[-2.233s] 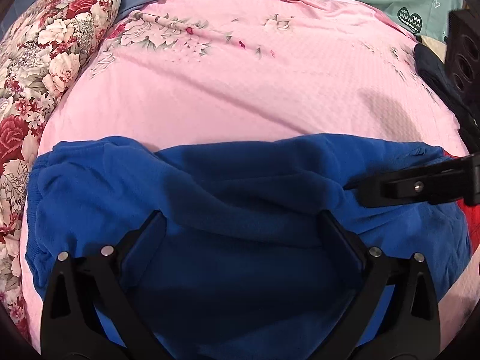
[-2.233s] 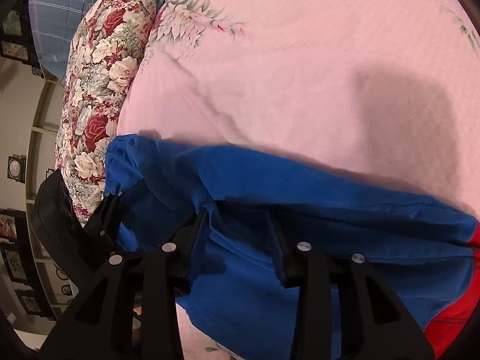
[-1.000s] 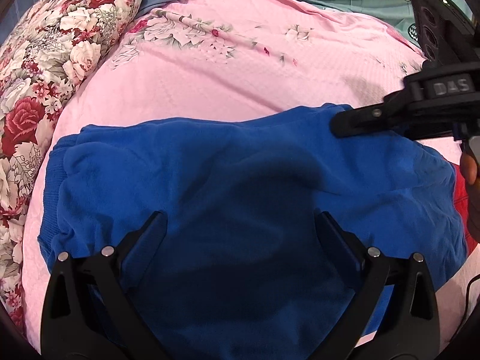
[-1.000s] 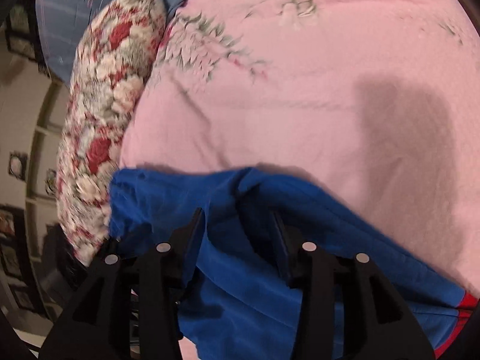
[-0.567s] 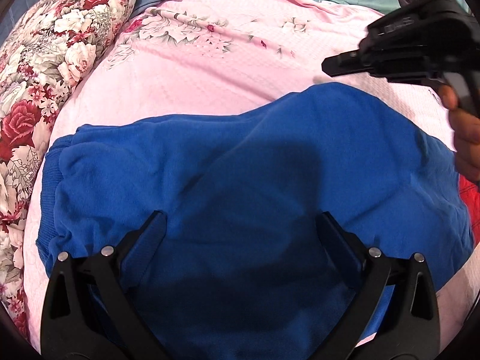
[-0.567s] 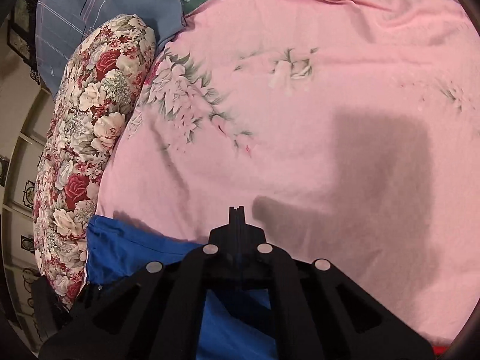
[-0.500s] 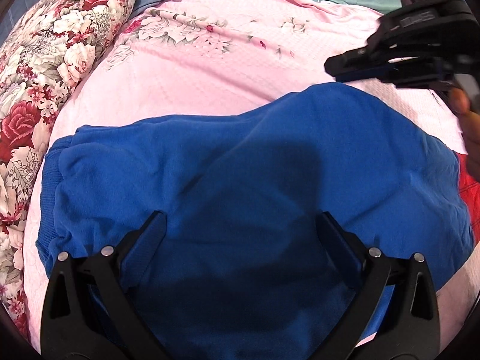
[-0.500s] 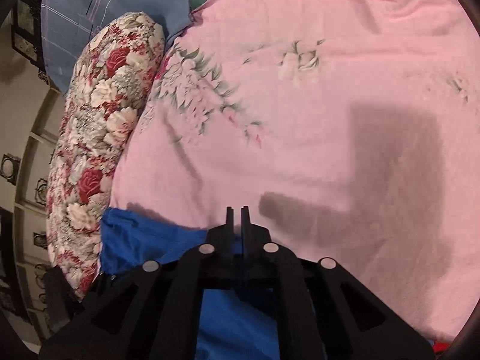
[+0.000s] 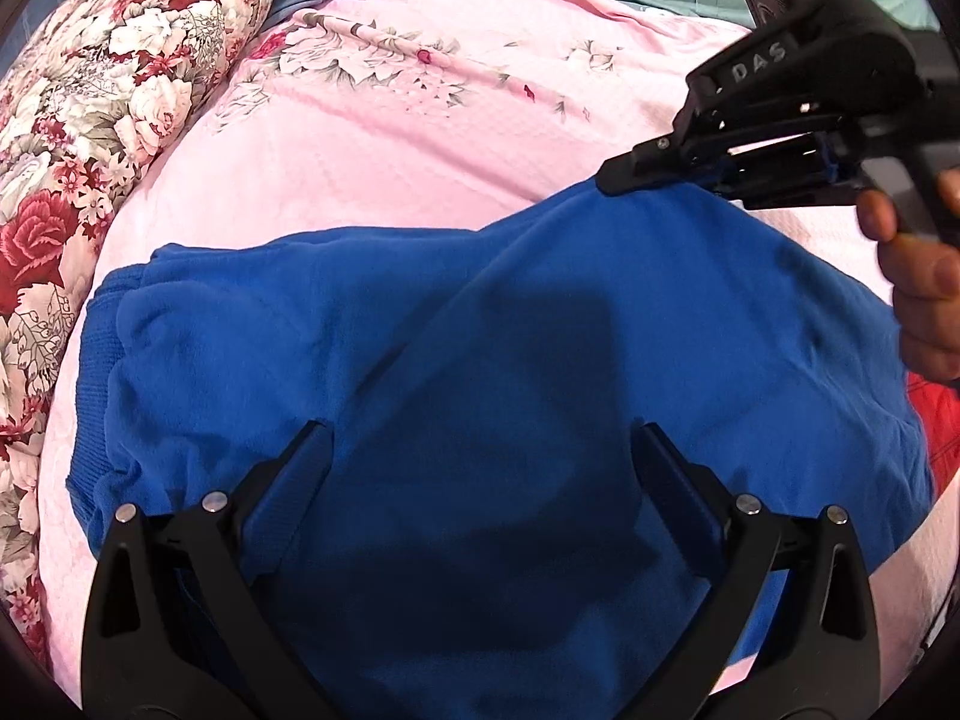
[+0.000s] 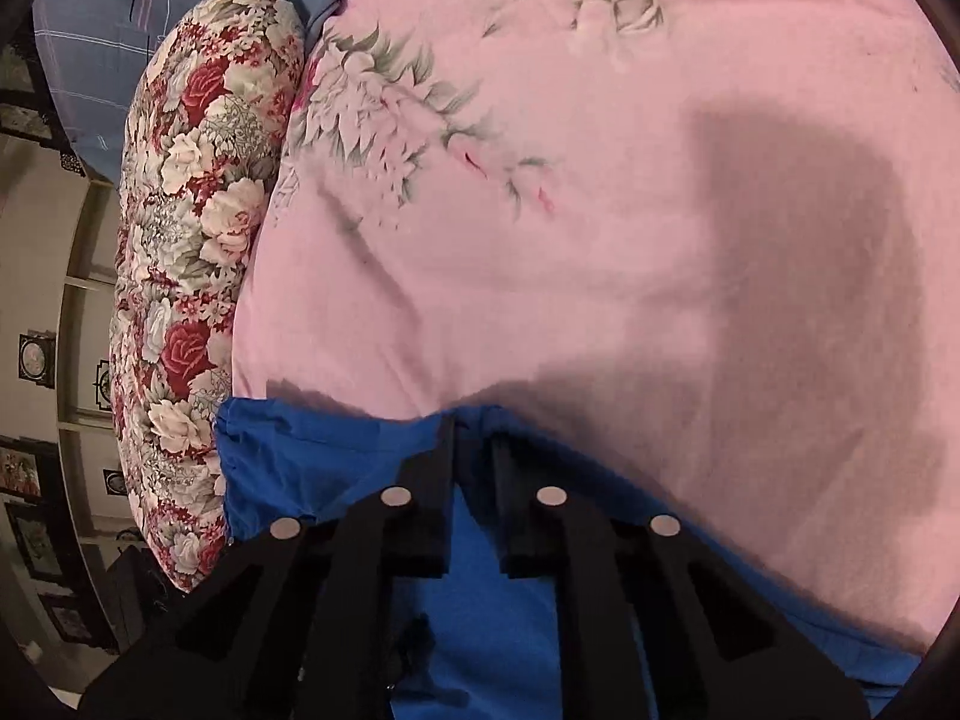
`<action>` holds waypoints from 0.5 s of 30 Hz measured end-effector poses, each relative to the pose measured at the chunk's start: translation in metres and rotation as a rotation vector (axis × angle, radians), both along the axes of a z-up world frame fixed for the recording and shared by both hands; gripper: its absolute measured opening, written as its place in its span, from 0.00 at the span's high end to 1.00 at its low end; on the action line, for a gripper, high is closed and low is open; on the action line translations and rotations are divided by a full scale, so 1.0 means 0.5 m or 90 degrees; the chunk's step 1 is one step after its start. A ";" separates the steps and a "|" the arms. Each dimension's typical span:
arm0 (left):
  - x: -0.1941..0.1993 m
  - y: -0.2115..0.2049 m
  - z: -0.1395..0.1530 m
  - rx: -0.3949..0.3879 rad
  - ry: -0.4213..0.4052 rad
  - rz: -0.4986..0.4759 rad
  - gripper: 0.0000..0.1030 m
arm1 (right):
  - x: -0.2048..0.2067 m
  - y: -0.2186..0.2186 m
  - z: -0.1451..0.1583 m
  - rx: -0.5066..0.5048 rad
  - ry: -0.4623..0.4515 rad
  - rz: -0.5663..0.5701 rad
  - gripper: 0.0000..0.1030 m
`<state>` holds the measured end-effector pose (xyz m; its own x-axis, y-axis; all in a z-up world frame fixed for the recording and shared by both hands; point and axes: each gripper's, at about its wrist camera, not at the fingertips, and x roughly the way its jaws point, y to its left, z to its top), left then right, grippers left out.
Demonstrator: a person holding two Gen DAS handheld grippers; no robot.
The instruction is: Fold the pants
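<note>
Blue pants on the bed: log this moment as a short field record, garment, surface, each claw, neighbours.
garment: blue pants, lying partly folded over
surface: pink floral sheet
left claw: open, over the pants, gripping nothing
right claw: nearly shut, at the pants' far edge; a grip on the cloth cannot be told
neighbours: floral pillow beside the pants; red cloth at their other end

The blue pants (image 9: 480,360) are cut off by the lower edge in both views; their legs are hidden, and a red garment (image 9: 933,420) is barely seen.
</note>
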<state>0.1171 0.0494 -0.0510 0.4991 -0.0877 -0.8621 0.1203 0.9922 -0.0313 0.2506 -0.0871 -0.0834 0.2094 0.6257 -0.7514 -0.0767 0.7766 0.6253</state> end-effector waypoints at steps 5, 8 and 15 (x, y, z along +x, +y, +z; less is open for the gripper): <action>0.003 -0.005 -0.007 0.013 0.002 -0.002 0.02 | 0.002 -0.003 -0.021 -0.011 -0.048 0.022 0.95; 0.006 -0.006 -0.005 0.014 0.005 -0.003 0.02 | 0.016 -0.027 -0.029 0.037 -0.003 0.033 0.93; 0.008 0.002 0.004 -0.009 0.014 0.010 0.02 | -0.071 -0.079 0.098 -0.274 -0.187 -0.090 0.82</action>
